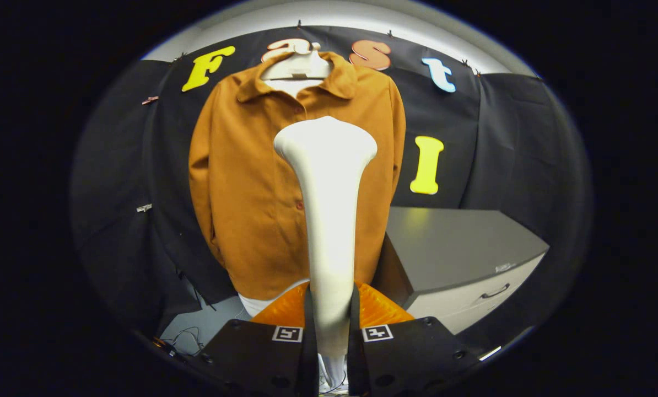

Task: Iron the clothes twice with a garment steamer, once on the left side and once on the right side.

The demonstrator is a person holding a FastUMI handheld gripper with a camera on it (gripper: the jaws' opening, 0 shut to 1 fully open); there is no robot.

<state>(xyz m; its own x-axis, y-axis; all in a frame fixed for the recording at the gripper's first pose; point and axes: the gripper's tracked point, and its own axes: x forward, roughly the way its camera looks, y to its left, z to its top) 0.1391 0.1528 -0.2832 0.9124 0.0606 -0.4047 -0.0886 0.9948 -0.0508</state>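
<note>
A white garment steamer (329,220) stands upright between my fingers, its handle pinched low down and its wide head up in front of the shirt. My gripper (330,325) is shut on that handle. Beyond it hangs a brown button-up shirt (246,187) on a white hanger (296,66), against the black cloth wall. The steamer head sits over the shirt's middle, a little right of the button line, and hides part of the shirt's right half. Whether the head touches the fabric I cannot tell.
A grey cabinet (461,253) with a drawer handle stands just right of the shirt, close to my right finger. Cables (188,336) lie on the light floor below the shirt's left side. Black cloth walls close in on both sides.
</note>
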